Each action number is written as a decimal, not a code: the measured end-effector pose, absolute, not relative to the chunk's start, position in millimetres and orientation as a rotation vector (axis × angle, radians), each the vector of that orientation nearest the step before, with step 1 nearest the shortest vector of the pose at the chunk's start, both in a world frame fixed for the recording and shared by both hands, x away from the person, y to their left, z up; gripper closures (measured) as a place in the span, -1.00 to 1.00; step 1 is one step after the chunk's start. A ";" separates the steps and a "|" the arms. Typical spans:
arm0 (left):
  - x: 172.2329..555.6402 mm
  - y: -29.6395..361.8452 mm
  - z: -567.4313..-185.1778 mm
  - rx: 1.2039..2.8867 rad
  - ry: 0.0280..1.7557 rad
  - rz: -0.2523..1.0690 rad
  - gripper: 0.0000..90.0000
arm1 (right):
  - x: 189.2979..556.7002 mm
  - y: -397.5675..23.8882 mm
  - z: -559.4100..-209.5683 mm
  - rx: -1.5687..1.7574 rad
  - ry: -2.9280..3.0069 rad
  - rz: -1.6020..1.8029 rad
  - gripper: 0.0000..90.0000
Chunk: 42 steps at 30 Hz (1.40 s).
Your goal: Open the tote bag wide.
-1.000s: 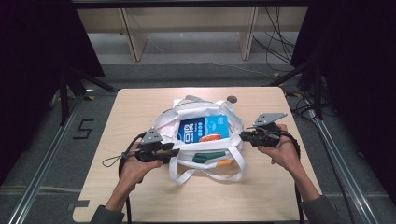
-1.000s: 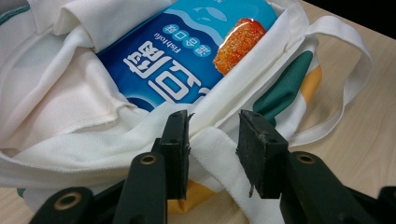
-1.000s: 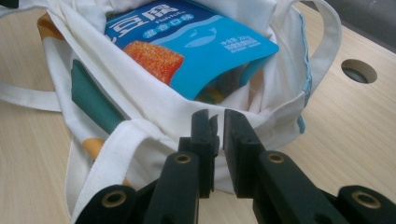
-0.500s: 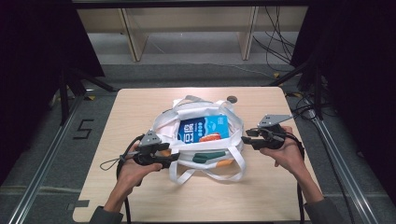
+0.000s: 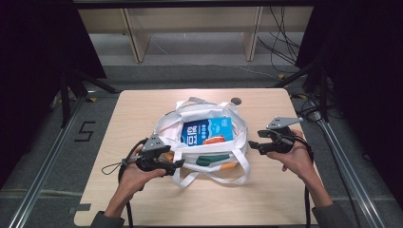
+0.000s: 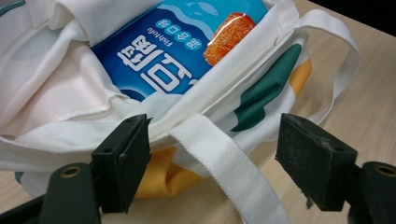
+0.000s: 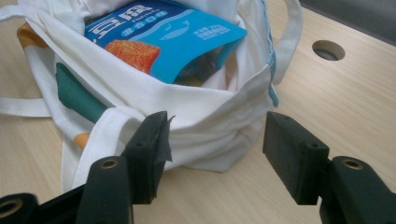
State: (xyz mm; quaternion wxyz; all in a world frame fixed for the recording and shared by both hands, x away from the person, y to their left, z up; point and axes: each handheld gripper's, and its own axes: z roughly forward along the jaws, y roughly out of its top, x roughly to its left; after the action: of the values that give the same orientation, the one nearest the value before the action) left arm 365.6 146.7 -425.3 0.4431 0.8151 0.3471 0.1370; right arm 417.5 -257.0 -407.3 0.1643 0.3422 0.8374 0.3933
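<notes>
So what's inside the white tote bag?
A blue snack packet lies in the tote bag, its fish-tofu picture facing up. Whatever sits beneath it is covered by the packet and fabric.

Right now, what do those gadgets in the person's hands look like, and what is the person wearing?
Each hand grips a black tool. The left gripper and right gripper each carry a grey three-cornered plate on top and trail a black cable. Up close, each has two blocky black jaws with flat pads and round brass-coloured rivets. The person wears dark grey sleeves.
</notes>
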 end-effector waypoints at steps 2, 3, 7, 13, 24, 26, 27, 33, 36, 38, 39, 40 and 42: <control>365.4 147.8 -425.5 2.020 0.865 0.339 -0.46 | 413.3 -257.2 -407.1 1.020 2.388 1.127 -0.12; 364.8 147.6 -425.3 2.006 0.873 0.346 -0.47 | 414.7 -258.4 -406.9 0.990 2.380 1.130 -0.14; 363.2 149.9 -424.1 2.007 0.875 0.347 -0.48 | 408.9 -258.9 -405.9 1.058 2.396 1.119 -0.21; 355.7 150.9 -423.4 1.985 0.874 0.342 -0.48 | 402.1 -266.4 -411.0 1.026 2.378 1.155 -0.24; 344.0 156.1 -426.3 1.982 0.887 0.355 -0.48 | 387.7 -274.4 -418.9 1.045 2.380 1.158 -0.27; 341.9 156.2 -427.6 1.961 0.886 0.347 -0.49 | 385.7 -274.8 -420.6 1.052 2.395 1.153 -0.29; 340.4 157.3 -427.4 1.971 0.882 0.357 -0.49 | 385.4 -275.8 -421.7 1.036 2.387 1.143 -0.29; 334.3 157.7 -432.0 1.974 0.885 0.343 -0.50 | 380.9 -279.1 -428.9 1.029 2.388 1.141 -0.29; 330.4 155.5 -437.3 1.998 0.874 0.338 -0.51 | 377.2 -279.9 -431.8 1.031 2.386 1.142 -0.30; 326.4 152.5 -441.8 2.000 0.877 0.338 -0.51 | 373.1 -278.9 -432.8 1.062 2.387 1.151 -0.31; 325.1 151.8 -443.7 2.006 0.876 0.350 -0.51 | 372.4 -279.9 -432.2 1.054 2.406 1.135 -0.31; 325.1 151.8 -443.7 2.006 0.876 0.350 -0.51 | 372.4 -279.9 -432.2 1.054 2.406 1.135 -0.31; 320.7 149.4 -448.1 1.998 0.876 0.331 -0.52 | 367.9 -279.5 -434.5 1.058 2.399 1.151 -0.32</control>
State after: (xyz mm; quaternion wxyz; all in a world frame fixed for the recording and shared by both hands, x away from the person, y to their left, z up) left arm 320.7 149.4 -448.1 0.4506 0.8083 0.3545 0.1339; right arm 367.9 -279.5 -434.5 0.1385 0.3660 0.8298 0.3979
